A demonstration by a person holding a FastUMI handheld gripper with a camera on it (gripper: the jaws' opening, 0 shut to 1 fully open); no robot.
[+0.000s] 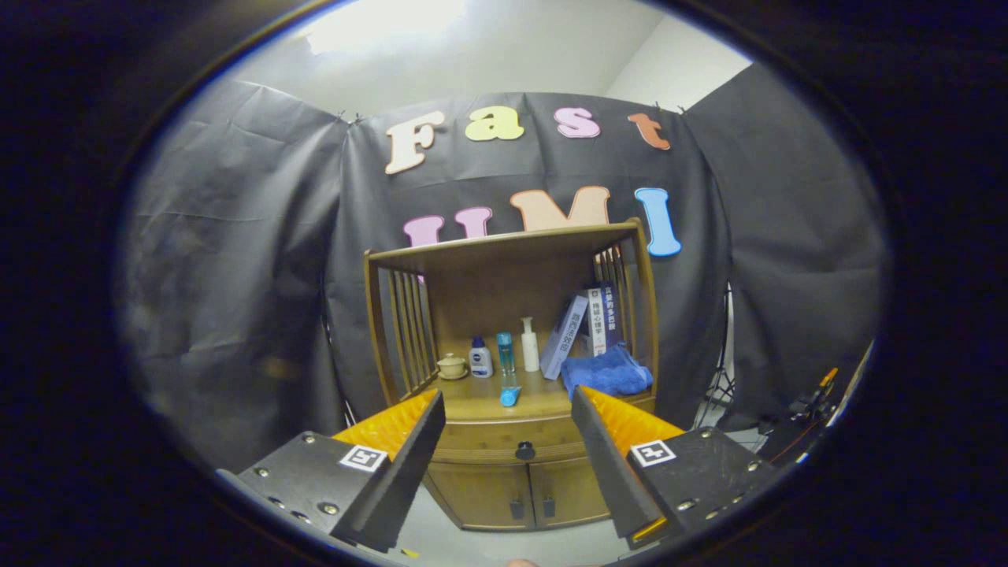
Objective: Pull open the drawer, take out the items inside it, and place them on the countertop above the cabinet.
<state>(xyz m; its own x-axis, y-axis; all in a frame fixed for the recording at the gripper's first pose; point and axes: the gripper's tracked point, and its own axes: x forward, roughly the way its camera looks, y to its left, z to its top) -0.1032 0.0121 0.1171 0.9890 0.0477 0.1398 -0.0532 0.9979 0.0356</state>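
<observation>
Centrally, the wooden cabinet (512, 378) stands against the booth wall, beyond the gripper (508, 409), whose fingers are spread apart and hold nothing. Its drawer (488, 437) is closed, with the dark knob (525, 450) seen between the fingers. On the countertop (472, 398) stand a small lidded cup (452, 365), a dark blue bottle (480, 357), a teal bottle (505, 353), a white pump bottle (530, 345), leaning books (587, 323) and a folded blue towel (606, 374); a blue tube (510, 396) lies near the front edge.

The gripper view looks forward along the spread fingers (508, 409); it faces the cabinet (512, 378) front-on, level, from well back.
</observation>
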